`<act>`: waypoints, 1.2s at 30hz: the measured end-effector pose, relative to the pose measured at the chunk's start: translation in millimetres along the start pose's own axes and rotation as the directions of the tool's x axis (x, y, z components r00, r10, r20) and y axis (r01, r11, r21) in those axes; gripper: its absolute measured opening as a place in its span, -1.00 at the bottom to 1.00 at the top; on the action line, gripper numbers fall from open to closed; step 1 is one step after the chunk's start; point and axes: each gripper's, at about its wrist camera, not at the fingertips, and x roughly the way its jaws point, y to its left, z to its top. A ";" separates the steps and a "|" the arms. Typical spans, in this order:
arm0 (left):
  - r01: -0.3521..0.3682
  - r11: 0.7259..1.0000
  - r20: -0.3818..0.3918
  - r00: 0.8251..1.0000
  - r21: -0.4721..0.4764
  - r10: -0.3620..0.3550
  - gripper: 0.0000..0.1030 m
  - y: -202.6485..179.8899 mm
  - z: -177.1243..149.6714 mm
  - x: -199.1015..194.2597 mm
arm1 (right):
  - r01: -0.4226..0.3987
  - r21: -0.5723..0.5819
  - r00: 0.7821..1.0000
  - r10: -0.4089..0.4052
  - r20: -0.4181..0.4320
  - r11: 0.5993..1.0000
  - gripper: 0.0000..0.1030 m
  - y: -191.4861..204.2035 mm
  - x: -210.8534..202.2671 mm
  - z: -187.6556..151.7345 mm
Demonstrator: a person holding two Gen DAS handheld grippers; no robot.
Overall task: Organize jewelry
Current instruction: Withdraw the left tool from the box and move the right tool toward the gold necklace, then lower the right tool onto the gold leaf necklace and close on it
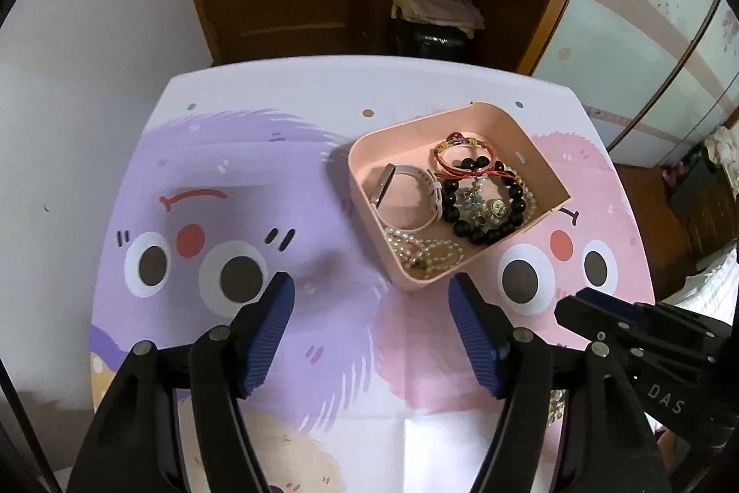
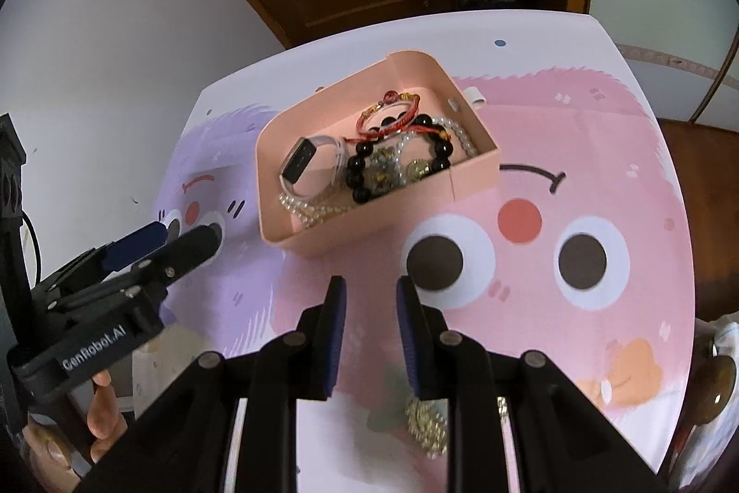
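Most of the jewelry already lies in the pink tray point(image 1: 501, 123) toward the table's point(image 1: 277, 77) far right corner: white watch point(image 1: 406, 192), black bead bracelet point(image 1: 485, 211), red cord bracelets point(image 1: 462, 158), pearl strand point(image 1: 425, 252). One gold piece point(image 2: 427, 423) lies loose by the near edge, under my right tongs point(image 2: 367, 331), which are released, as are my left tongs point(image 1: 372, 331). I judge only that piece remains.

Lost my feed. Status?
Left gripper open, empty. Right gripper open, empty. Pink tray holds jewelry. Gold piece loose below right gripper.
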 end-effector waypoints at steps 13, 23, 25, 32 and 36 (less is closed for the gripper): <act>-0.050 0.999 0.091 0.995 -0.008 0.050 0.50 -7.5 -46.2 -33.2 | 0.002 -0.013 0.999 -0.001 0.051 1.000 -0.57 4.9 -25.3 -44.2; -0.074 0.997 0.117 0.990 -0.038 0.078 0.51 -6.4 -81.1 -37.6 | 0.074 -0.045 0.993 -0.069 0.096 0.996 -0.44 0.2 -36.7 -80.5; -0.084 0.996 0.124 0.988 -0.032 0.087 0.51 -7.0 -88.1 -37.8 | 0.086 -0.041 0.993 -0.082 0.091 0.995 -0.44 -3.8 -34.7 -88.2; -0.103 0.994 0.105 0.989 -0.027 0.105 0.54 -2.4 -109.4 -28.6 | 0.154 -0.063 0.986 -0.149 0.076 0.986 -0.44 -16.5 -30.2 -110.6; -0.110 0.993 0.081 0.990 -0.039 0.113 0.54 4.1 -118.2 -20.4 | 0.165 -0.029 0.986 -0.164 0.042 0.986 -0.43 -29.6 -25.0 -117.2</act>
